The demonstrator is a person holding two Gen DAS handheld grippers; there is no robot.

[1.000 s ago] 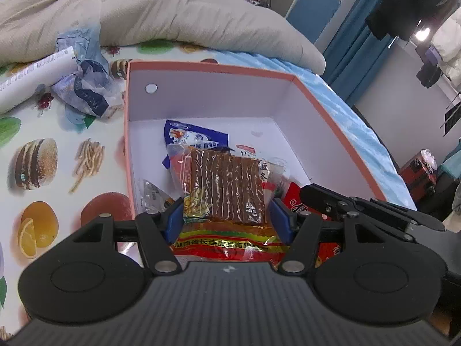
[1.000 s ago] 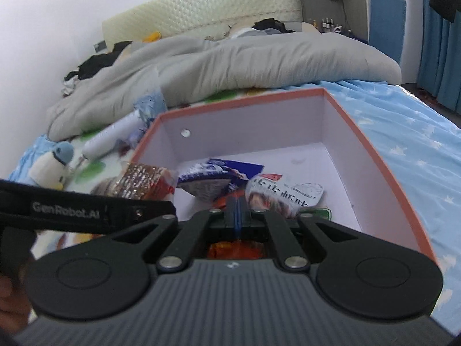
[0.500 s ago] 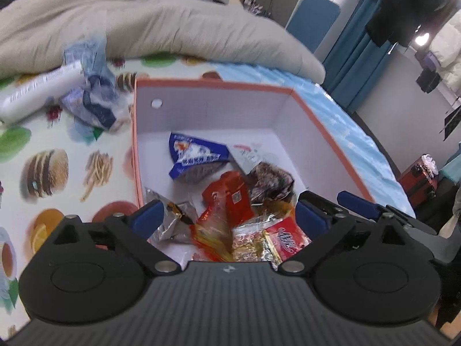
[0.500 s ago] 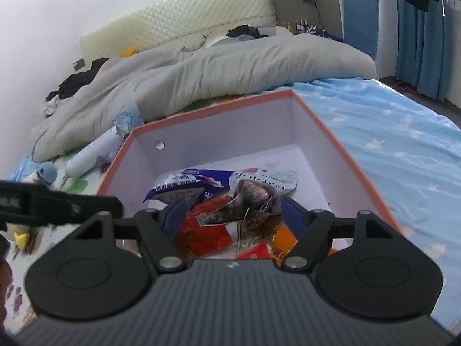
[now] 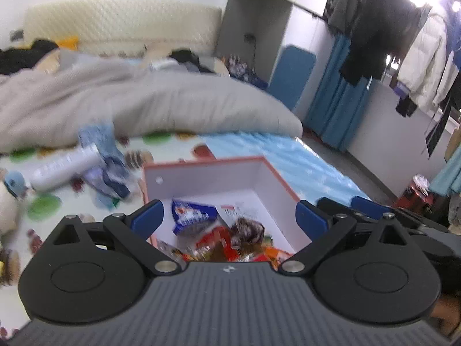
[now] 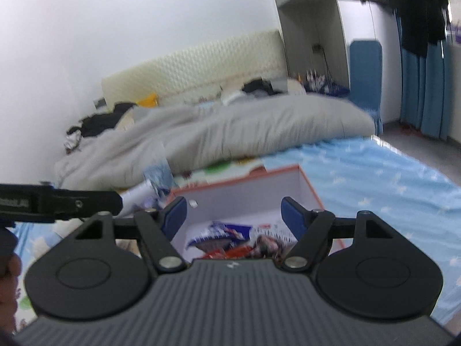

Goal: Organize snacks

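Observation:
An orange-rimmed white box (image 5: 207, 177) lies on the bed and holds several snack packets: a blue packet (image 5: 190, 217), a dark brown one (image 5: 247, 229) and red ones (image 5: 213, 240). My left gripper (image 5: 229, 217) is open and empty, raised above the box's near end. The box shows in the right wrist view (image 6: 247, 193) with the blue packet (image 6: 222, 232) inside. My right gripper (image 6: 233, 213) is open and empty above the box too. The left gripper's body (image 6: 57, 203) shows at the left of the right wrist view.
A grey duvet (image 5: 144, 101) lies across the bed behind the box. A white tube (image 5: 63, 163) and crumpled blue wrappers (image 5: 106, 173) lie left of the box on the food-print sheet. A blue star-print sheet (image 6: 374, 178) spreads to the right. Clothes hang at the far right (image 5: 383, 28).
Both grippers let go of their snack packets into the box, opened wide, then lifted up and pulled back, so the box now looks smaller and lower in both views.

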